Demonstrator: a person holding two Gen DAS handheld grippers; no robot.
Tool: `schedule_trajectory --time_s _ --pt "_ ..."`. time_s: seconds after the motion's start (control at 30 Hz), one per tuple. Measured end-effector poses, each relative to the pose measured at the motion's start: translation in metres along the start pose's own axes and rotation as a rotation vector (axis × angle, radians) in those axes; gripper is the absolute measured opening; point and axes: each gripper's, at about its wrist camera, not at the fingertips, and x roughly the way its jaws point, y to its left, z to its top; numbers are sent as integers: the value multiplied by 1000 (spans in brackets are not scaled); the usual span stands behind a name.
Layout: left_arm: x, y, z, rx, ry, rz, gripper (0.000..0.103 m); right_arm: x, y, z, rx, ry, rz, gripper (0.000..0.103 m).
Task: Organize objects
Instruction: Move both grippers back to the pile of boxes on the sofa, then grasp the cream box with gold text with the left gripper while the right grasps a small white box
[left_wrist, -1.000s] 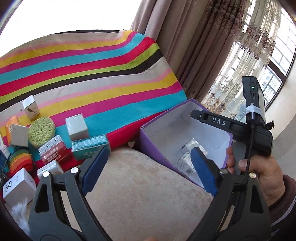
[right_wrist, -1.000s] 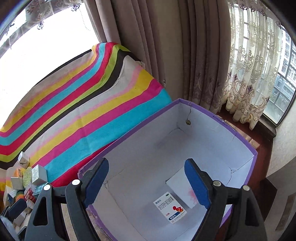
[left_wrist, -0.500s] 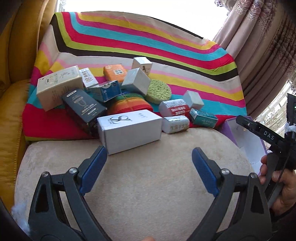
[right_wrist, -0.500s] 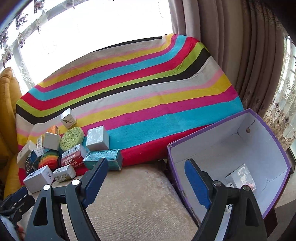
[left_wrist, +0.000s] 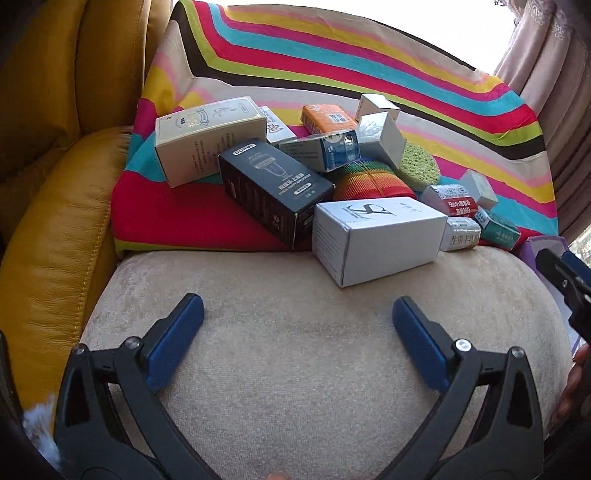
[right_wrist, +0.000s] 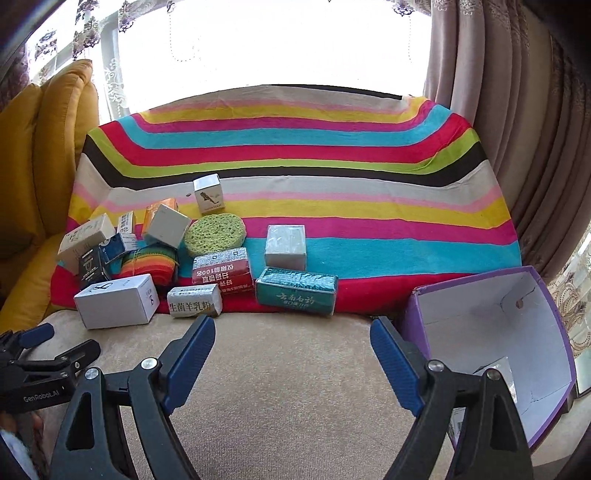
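Now facing the pile between picks: left gripper (left_wrist: 297, 334) and right gripper (right_wrist: 291, 352) both hovering jaws apart, holding nothing. Probably reaching next for the white box (left_wrist: 376, 240) overhanging the striped cloth (right_wrist: 295, 162) edge; beige cushion (left_wrist: 295, 369) offering room, purple bin (right_wrist: 491, 354) waiting right.

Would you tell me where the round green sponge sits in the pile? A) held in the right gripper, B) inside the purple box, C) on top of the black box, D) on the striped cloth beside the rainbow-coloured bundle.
D: the green sponge lies on the striped cloth, next to the rainbow-coloured bundle; both grippers are open and empty.
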Motion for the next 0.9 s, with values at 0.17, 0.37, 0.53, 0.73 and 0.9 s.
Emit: schedule_trajectory --time_s 0.17,0.37,0.53,0.73,0.9 --pt "-17 18 18 -56 -67 -128 103 9 12 2 -24 29 30 90" --pt "-8 58 64 -179 -98 -124 103 13 26 10 -62 29 88 94" --pt "16 79 103 -290 -41 -52 103 18 24 24 -78 11 88 99" --pt "58 66 130 -348 32 97 103 25 5 40 -54 15 81 102" --pt "81 62 129 -350 59 164 103 36 -12 49 -42 29 77 103"
